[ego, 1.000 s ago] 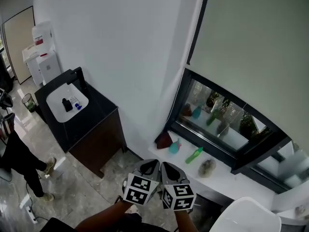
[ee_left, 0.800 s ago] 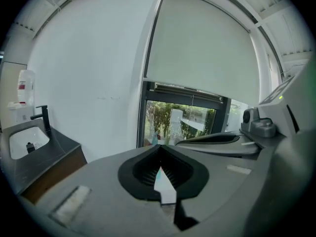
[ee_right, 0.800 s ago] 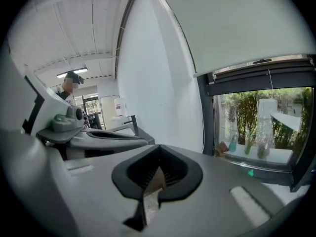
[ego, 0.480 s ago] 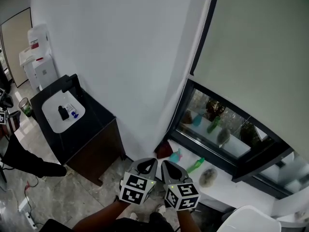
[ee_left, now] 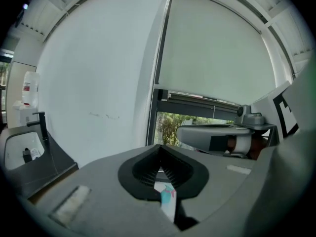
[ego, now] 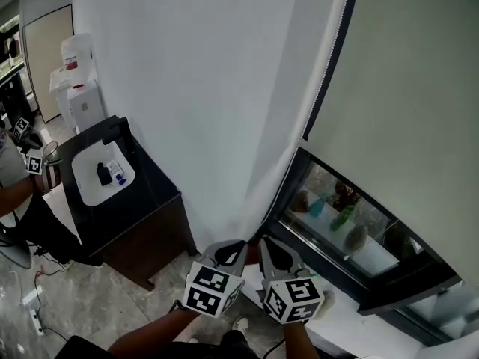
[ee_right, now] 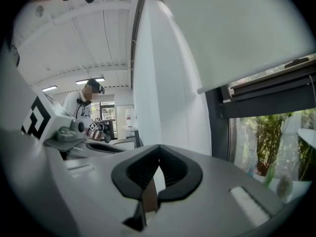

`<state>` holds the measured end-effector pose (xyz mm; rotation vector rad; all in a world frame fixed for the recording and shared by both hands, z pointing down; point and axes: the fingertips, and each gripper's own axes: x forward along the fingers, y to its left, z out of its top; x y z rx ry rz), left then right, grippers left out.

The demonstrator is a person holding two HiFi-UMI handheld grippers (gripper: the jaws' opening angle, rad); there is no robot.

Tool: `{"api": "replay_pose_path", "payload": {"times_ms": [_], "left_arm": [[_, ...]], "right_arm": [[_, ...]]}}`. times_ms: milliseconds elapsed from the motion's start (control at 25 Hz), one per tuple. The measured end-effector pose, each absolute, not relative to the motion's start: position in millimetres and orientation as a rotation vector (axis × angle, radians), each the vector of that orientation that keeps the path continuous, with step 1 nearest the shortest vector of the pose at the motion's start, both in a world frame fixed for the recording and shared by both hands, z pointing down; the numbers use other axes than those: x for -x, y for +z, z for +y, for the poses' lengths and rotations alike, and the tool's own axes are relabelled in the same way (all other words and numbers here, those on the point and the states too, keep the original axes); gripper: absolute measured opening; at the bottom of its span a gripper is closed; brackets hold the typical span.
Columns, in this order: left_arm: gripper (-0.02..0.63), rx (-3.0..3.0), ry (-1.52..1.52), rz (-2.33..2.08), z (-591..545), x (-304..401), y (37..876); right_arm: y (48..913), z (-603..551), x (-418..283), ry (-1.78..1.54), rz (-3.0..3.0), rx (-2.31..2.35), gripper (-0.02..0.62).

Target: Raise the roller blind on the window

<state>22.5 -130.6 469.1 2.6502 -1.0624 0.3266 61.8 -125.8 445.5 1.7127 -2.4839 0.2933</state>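
Holding both tools low and side by side at the bottom of the head view, you have nothing in either.

Left gripper (ego: 229, 251): jaws pressed fully together, empty. In its own view (ee_left: 159, 157) a teal-and-white sliver (ee_left: 167, 197) shows through the slot under the closed tips. It's beyond the jaws, not gripped, and I can't tell what it is.

Right gripper (ego: 271, 251): jaws also closed tip to tip, nothing between them; the right gripper view (ee_right: 158, 163) shows the same.

The pale grey-green fabric roller blind (ego: 408, 88) is ahead of you and up to the right. It covers most of the dark-framed window (ego: 296, 193). Its bottom rail (ee_left: 202, 97) hangs above a strip of bare glass (ego: 352, 226) with greenery showing through. The blind also fills the top of both gripper views (ee_left: 212, 48) (ee_right: 237, 28).

The white beaded pull cord (ego: 326, 73) runs down the blind's left edge, along the frame and next to the plain white wall (ego: 187, 88). Neither gripper is touching the cord or the blind.

Off to your left there's a black cabinet with a white basin top (ego: 138, 200), and beyond it a person (ego: 19, 200) at the picture's edge.
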Motion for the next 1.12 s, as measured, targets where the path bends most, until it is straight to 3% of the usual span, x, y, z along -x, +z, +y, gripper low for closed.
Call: {"api": "replay_pose_path", "payload": {"times_ms": [520,880,1120], "left_arm": [[0.002,-2.649,0.213,-1.209,-201.7,-69.6,425.0],[0.002,-2.648,0.177,-1.330,-216.7,-67.8,396.8],[0.002,-2.650,0.173,-1.332,-211.9,-62.5,388.7]], "right_arm": [[394.4,-227.1,-101.4,0.132,-2.670,-1.490,-0.001],[361.9,-278.8,-97.5,0.016,-2.759,-1.318,0.064],[356.3,-291.3,-90.5,-0.015,-2.792,-1.222,0.067]]}}
